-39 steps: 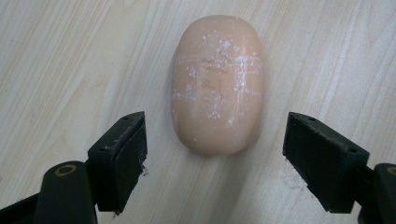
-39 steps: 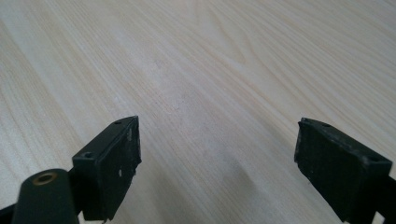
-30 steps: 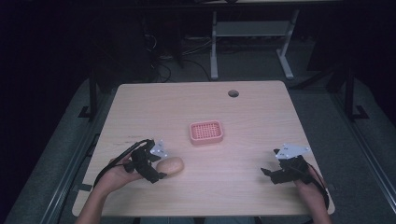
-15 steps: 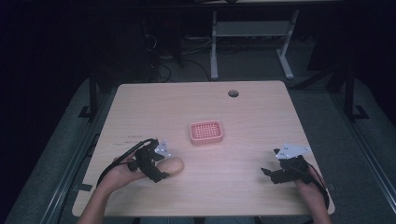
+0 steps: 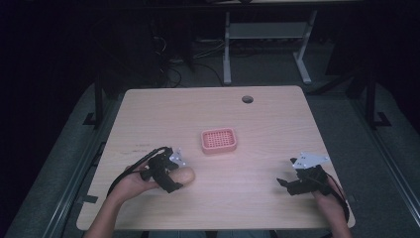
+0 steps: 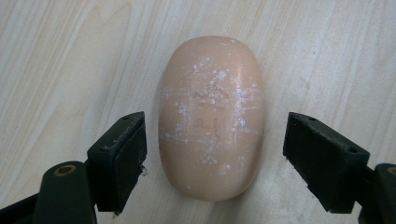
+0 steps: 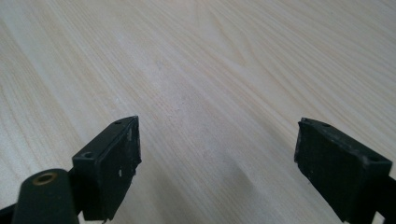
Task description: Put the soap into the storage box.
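Lying on the wooden tabletop (image 5: 257, 129) in the high view are one peach soap bar (image 5: 182, 175) near the front left and one pink slotted dish (image 5: 218, 140) at the centre, well apart; one round hole (image 5: 247, 99) is sitting near the far edge. The left tongs (image 5: 171, 179) are partly covering the bar; the right tongs (image 5: 287, 184) are hovering front right, their gap hard to judge here.

In the left gripper view, the left tongs (image 6: 212, 154) are standing apart, flanking the soap bar (image 6: 211, 116) without touching.

In the right gripper view, the right tongs (image 7: 217, 158) are standing apart over bare wood.
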The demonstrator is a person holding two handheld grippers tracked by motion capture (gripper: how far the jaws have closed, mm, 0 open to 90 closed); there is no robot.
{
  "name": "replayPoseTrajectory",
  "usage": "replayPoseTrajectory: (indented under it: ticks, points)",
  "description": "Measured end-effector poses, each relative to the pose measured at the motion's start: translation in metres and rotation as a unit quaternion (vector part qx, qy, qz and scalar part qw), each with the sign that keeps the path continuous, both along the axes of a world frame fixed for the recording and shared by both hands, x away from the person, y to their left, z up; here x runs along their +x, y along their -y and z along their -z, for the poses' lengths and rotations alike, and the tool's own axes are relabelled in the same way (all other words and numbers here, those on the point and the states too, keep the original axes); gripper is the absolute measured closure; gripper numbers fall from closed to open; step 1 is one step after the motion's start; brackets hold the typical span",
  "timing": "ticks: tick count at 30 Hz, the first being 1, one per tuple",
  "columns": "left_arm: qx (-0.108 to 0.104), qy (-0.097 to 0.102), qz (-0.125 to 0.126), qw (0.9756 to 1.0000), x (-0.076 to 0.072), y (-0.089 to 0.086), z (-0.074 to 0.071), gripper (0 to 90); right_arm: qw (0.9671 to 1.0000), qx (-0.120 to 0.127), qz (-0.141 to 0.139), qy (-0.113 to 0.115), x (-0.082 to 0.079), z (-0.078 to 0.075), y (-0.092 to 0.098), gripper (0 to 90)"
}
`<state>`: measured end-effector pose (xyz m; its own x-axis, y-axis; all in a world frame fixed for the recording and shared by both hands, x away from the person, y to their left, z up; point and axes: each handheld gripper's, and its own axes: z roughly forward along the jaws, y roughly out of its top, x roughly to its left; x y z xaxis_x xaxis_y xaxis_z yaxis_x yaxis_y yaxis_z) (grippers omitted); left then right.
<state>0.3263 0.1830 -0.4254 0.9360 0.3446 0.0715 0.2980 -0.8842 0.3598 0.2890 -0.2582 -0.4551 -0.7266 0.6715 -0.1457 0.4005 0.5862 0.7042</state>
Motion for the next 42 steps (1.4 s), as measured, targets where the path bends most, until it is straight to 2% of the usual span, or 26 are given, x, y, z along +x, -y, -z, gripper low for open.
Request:
replayPoseTrajectory:
  ticks: [18,33,42]
  points:
    - [0.021,-0.022,0.0,0.9995,0.011,0.009,0.012,22.5,1.0,0.001,0.001,0.001,0.0,0.0,0.0,14.0]
    - [0.023,-0.028,0.005,0.9993,0.012,0.014,0.015,31.0,1.0,0.002,0.001,0.001,0.0,0.0,0.001,14.0]
    - [0.024,-0.031,0.004,0.9992,0.013,0.014,0.015,31.9,1.0,0.003,0.001,0.001,0.0,0.0,0.0,13.9]
